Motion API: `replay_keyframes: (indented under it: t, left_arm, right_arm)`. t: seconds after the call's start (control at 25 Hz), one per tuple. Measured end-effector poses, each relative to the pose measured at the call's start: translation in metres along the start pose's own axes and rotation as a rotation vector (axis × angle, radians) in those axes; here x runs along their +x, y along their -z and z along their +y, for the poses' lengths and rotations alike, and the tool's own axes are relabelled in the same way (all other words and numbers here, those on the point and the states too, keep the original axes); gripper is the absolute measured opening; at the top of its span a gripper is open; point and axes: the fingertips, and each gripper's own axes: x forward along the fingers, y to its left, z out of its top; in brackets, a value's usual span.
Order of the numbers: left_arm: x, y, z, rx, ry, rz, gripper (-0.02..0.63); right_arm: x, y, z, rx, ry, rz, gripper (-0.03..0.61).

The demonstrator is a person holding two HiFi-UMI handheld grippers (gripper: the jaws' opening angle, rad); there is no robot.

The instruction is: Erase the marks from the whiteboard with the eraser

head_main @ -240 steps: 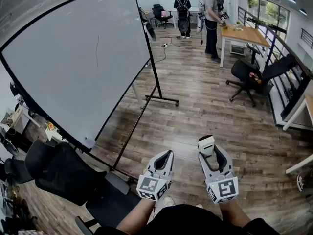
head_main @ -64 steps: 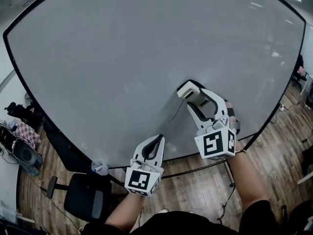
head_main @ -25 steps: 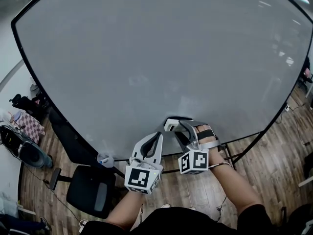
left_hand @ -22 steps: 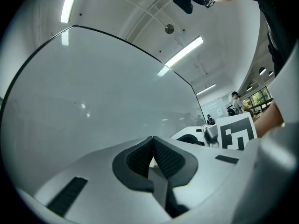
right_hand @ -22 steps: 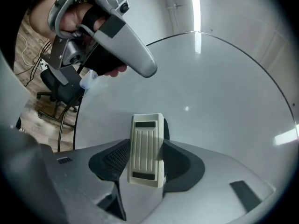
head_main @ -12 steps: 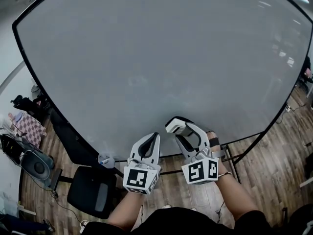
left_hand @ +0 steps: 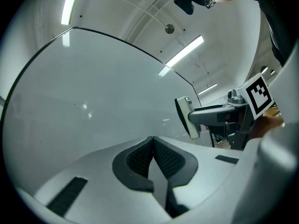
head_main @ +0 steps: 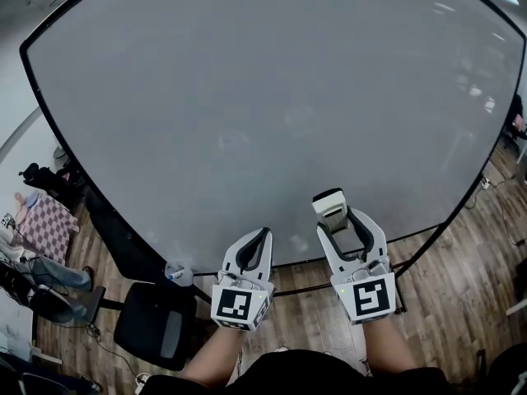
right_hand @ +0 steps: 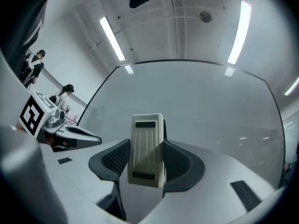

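Observation:
The large whiteboard [head_main: 272, 97] fills the head view, black-framed, and I see no marks on its surface. My right gripper [head_main: 333, 212] is shut on the white eraser [head_main: 331, 207], held upright just off the board's lower edge. In the right gripper view the eraser [right_hand: 147, 148] stands clamped between the jaws with the whiteboard [right_hand: 196, 101] behind it. My left gripper [head_main: 257, 241] sits lower left of the right one, shut with nothing in it; its jaws meet at the tips [left_hand: 153, 141]. The left gripper view shows the eraser [left_hand: 184, 118] from the side.
A black office chair [head_main: 148, 323] stands at the lower left beside the board's stand. A small blue-capped thing [head_main: 175, 274] rests on the board's tray. Wooden floor [head_main: 461, 303] lies to the right. Two people stand far off at a wall [right_hand: 37, 64].
The right gripper has pulled the eraser off the board's lower part, swung right and turned upright. The curved line seen 2.6 s ago is gone. The left gripper has barely moved.

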Motion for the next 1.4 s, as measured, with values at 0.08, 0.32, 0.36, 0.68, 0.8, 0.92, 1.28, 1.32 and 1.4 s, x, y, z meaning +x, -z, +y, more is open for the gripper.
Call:
replay_keyframes:
  t: [0.08, 0.32, 0.36, 0.68, 0.8, 0.92, 1.28, 1.32, 1.4]
  left_arm:
    - [0.0, 0.002, -0.003, -0.005, 0.004, 0.004, 0.018]
    - [-0.004, 0.005, -0.011, -0.045, 0.015, 0.012, 0.018]
    - [-0.005, 0.006, -0.012, -0.049, 0.015, 0.013, 0.018]
    - [-0.009, 0.01, -0.016, -0.061, 0.017, 0.025, 0.018]
    - [-0.01, 0.01, -0.017, -0.061, 0.021, 0.025, 0.018]
    - [-0.01, 0.01, -0.02, -0.06, 0.019, 0.025, 0.018]
    - [-0.007, 0.01, -0.022, -0.054, 0.017, 0.036, 0.018]
    - [-0.008, 0.01, -0.023, -0.054, 0.016, 0.036, 0.018]
    - [-0.008, 0.011, -0.024, -0.054, 0.016, 0.037, 0.018]
  right_arm:
    - [-0.009, 0.005, -0.009, 0.039, 0.019, 0.014, 0.244]
    - [-0.03, 0.021, -0.018, 0.114, 0.066, 0.044, 0.245]
    - [-0.032, 0.024, -0.019, 0.117, 0.074, 0.052, 0.245]
    - [-0.043, 0.032, -0.021, 0.108, 0.116, 0.082, 0.244]
    - [-0.044, 0.032, -0.018, 0.106, 0.114, 0.078, 0.244]
    - [-0.045, 0.034, -0.019, 0.105, 0.115, 0.077, 0.244]
    - [-0.044, 0.045, -0.027, 0.105, 0.127, 0.089, 0.244]
    - [-0.045, 0.045, -0.027, 0.105, 0.128, 0.088, 0.244]
    - [-0.047, 0.045, -0.028, 0.103, 0.13, 0.086, 0.244]
